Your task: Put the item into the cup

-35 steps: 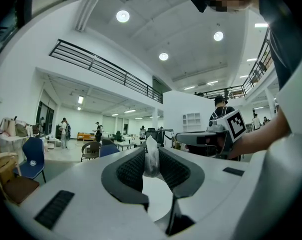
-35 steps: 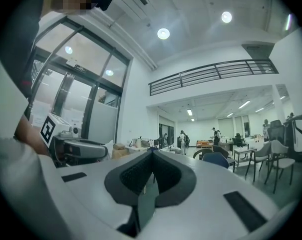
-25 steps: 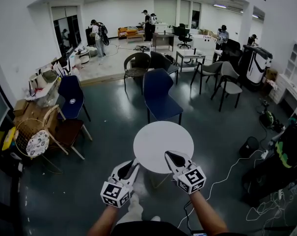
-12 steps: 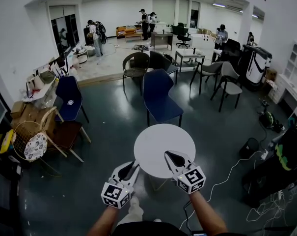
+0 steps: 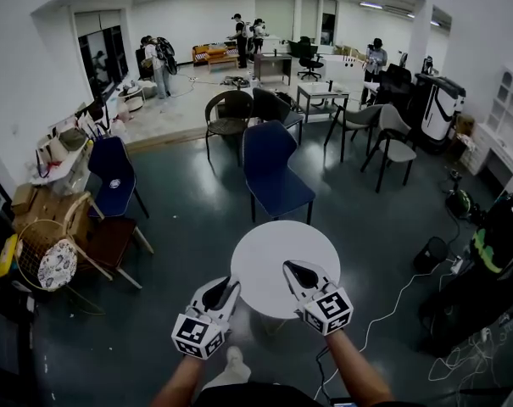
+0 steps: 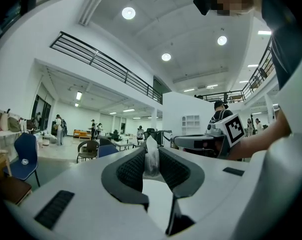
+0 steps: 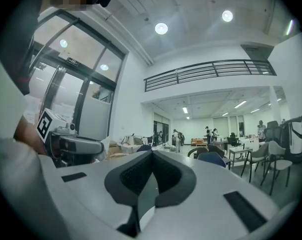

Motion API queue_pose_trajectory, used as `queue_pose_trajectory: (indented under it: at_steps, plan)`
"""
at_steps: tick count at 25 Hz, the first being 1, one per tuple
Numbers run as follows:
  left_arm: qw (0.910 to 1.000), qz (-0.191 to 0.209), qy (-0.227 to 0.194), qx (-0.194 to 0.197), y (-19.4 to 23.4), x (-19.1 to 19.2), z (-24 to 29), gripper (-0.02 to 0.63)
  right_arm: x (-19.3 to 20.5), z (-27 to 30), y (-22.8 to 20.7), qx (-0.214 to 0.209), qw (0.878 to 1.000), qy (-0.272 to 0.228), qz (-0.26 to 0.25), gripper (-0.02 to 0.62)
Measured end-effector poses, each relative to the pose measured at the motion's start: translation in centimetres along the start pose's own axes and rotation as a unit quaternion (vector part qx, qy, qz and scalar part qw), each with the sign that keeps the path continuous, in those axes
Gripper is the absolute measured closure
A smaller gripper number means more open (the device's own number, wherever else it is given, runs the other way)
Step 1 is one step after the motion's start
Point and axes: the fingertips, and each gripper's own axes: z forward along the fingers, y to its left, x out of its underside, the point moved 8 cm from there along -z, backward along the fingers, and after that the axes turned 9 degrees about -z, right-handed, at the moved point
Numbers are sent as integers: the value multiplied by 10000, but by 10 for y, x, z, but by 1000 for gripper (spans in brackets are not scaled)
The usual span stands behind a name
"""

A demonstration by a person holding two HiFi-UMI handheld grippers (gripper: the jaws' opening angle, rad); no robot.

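In the head view, the left hand-held gripper and the right hand-held gripper are held level at the near edge of the round white tabletop, likely so it can be reached. No cup is seen on it. In the left gripper view, a small pale item is pinched between the jaws, likely ready to be dropped in. In the right gripper view, the jaws are pressed together and nothing is held.
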Motion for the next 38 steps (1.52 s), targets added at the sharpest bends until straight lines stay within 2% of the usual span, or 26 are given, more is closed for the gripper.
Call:
queue_pose_trajectory:
  at_steps: [17, 30, 38]
  plan:
    - [9996, 32, 186, 206, 108, -30, 68, 515, -6, 106, -47, 280, 9994, 172, 46, 581]
    - [9992, -109, 242, 305, 197, -39, 83, 515, -6, 183, -46, 476, 9982, 357, 43, 581]
    - [9982, -135, 324, 491, 233, -35, 83, 515, -4, 215, -36, 627, 9972, 401, 6, 581]
